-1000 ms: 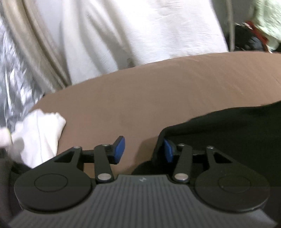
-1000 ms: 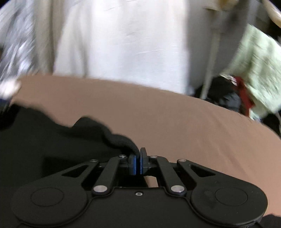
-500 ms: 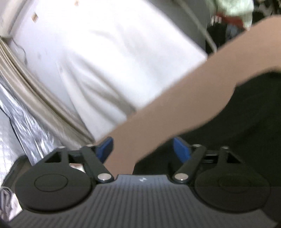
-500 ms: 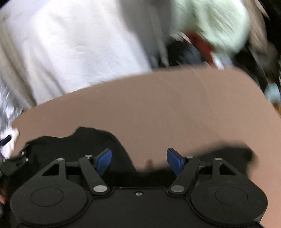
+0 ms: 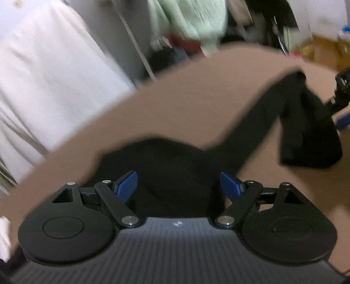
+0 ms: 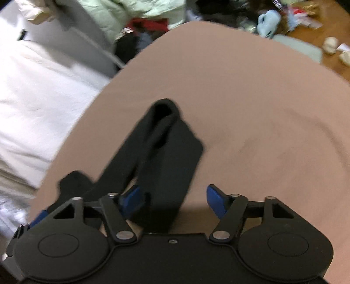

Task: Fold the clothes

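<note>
A: Two grippers in view, both yours. Your left gripper (image 5: 178, 183) stands with its fingers (image 5: 126, 185) spread wide, nothing pinched; the black garment (image 5: 175, 166) lies under and between them on the brown table (image 5: 175, 91), but the blue pads are clear of the cloth.

B: And your right?

A: Your right gripper (image 6: 175, 196) has its jaws closing at this moment, though a wide gap shows between them. The left finger (image 6: 131, 200) sits right at the edge of the black garment (image 6: 166, 161); the right finger hangs over bare table (image 6: 251, 98). No grip that I can see (blur softens the edge, so contact at that left pad I cannot tell).

B: Where does the cloth lie?

A: On the table. In the left wrist view one dark mass sits near the camera, and a long band runs from it up to the right, ending in a doubled-over flap. The right gripper's arm shows there at the right edge, just beside that flap. In the right wrist view the band runs away from the fingers and bends back on itself.

B: Surroundings?

A: White bedding (image 6: 32, 98) to the left of the table, pale green cloth (image 6: 122, 13) behind it, and scattered clutter (image 6: 269, 21) on the floor far right.
</note>
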